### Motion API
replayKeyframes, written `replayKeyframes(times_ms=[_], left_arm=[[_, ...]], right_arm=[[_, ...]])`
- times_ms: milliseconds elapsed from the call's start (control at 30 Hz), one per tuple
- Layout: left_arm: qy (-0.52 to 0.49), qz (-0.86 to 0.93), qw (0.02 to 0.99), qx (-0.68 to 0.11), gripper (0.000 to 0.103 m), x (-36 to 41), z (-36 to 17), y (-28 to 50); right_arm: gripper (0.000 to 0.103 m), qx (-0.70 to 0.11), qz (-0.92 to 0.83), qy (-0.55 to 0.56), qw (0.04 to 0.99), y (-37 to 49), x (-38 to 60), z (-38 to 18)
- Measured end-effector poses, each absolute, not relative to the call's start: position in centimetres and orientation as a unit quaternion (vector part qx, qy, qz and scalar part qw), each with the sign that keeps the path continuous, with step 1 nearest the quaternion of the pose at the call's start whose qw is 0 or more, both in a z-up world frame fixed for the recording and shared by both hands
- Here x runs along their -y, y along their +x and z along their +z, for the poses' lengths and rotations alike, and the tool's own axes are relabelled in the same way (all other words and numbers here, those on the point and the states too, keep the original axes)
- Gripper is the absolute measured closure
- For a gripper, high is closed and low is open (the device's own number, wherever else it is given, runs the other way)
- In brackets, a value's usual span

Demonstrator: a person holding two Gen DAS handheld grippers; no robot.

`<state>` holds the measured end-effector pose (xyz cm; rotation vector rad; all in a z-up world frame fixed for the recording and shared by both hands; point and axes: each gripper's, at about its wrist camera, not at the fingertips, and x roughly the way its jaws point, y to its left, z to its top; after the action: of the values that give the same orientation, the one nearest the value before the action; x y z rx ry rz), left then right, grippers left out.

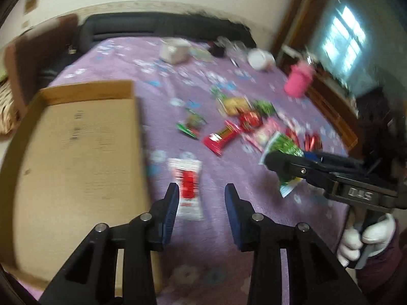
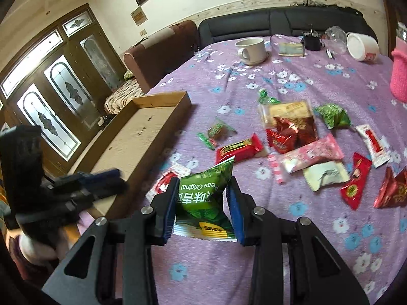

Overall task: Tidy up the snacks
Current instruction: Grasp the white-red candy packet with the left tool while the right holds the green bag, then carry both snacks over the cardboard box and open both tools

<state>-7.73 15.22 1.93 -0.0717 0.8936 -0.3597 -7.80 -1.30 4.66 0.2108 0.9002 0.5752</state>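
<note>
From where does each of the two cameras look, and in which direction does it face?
Left wrist: sits on the open left gripper, facing the white-red packet and cardboard tray; the gloved right hand shows.
Right wrist: sits on the right gripper, shut on the green pea packet, facing the snack pile.
Shared: tray, pea packet, red bar, each other's gripper.

Left wrist cam sits low at the near edge of the purple table cloth [image 1: 208, 241], facing the far edge, pretty blurry. Right wrist cam looks the same way from further right. Both catch the cardboard tray [image 1: 76, 152] [image 2: 142, 137] and snack pile [image 1: 244, 122] [image 2: 292, 132].
</note>
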Motion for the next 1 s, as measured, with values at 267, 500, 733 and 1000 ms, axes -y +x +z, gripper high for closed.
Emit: replayKeyframes(times_ms=[267, 500, 733, 1000], left_arm=[[0.047, -0.101, 0.883, -0.457, 0.050, -12.6, -0.9, -4.1], [0.093, -0.112, 0.877, -0.458, 0.079, -11.3, -1.4, -4.7], [-0.033, -0.138, 0.892, -0.429, 0.080, -14.8, 1.2, -6.3], [-0.109, -0.068, 0.919, -0.373, 0.080, -23.0, 4.7, -9.9]], right_arm=[[0.064, -0.443, 0.265, 0.113, 0.849, -8.1, 2.4, 3.5], [0.064, -0.444, 0.273, 0.119, 0.845, -7.9, 2.7, 3.1], [0.064, -0.441, 0.280, 0.118, 0.845, -8.0, 2.2, 3.7], [0.064, -0.432, 0.346, 0.103, 0.827, -8.0, -3.5, 6.7]])
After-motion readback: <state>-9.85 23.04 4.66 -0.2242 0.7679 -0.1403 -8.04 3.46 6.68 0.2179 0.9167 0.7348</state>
